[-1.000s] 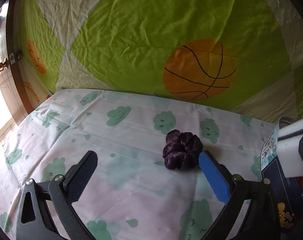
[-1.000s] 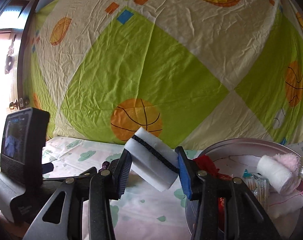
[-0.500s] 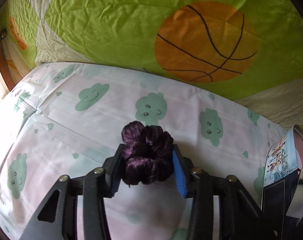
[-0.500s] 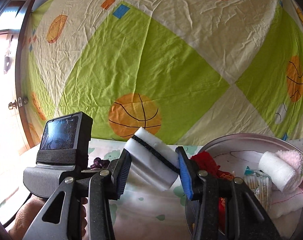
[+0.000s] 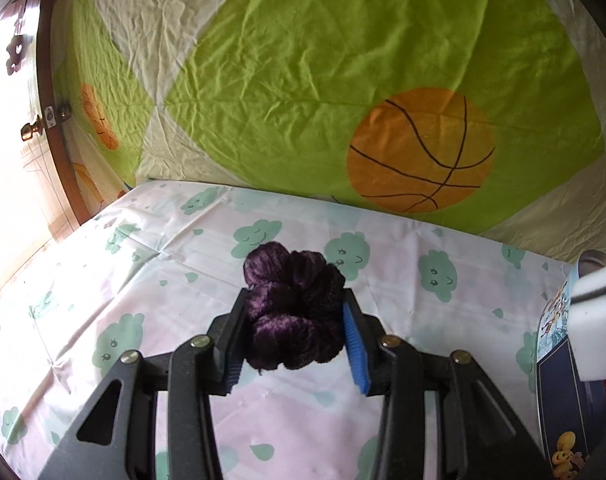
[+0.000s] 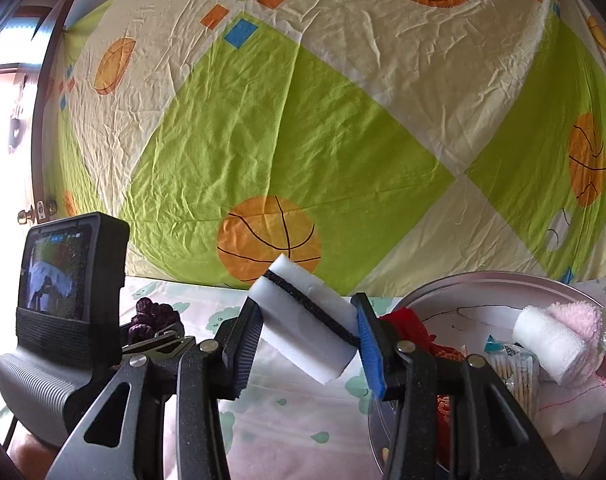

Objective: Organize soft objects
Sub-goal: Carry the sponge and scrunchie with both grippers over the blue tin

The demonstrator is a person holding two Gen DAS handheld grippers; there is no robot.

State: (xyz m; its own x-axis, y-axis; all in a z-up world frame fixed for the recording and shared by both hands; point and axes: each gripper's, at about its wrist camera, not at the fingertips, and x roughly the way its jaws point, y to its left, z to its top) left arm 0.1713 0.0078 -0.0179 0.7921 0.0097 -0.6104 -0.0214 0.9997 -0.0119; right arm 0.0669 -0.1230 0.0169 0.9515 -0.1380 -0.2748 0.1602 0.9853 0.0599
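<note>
In the left wrist view, the bed sheet (image 5: pixel 103 280) with little green clouds fills the lower half of the frame. In the middle sits the purple scrunchie (image 5: pixel 295 312). The left gripper (image 5: pixel 295 340) squeezes it from both sides, so it is grasping the scrunchie. At the right edge a bit of the white sponge (image 5: pixel 595 328) shows.

In the right wrist view, the back of the left gripper's black camera box (image 6: pixel 67 292) is at the lower left. In the middle, the right gripper (image 6: pixel 309 344) is clenched on the white sponge (image 6: pixel 307 328), which is tilted and has a black stripe. At the lower right is a round metal tray (image 6: pixel 463 284) with a pink and white towel (image 6: pixel 559 340) and a red cloth (image 6: pixel 411 328) in it.
</note>
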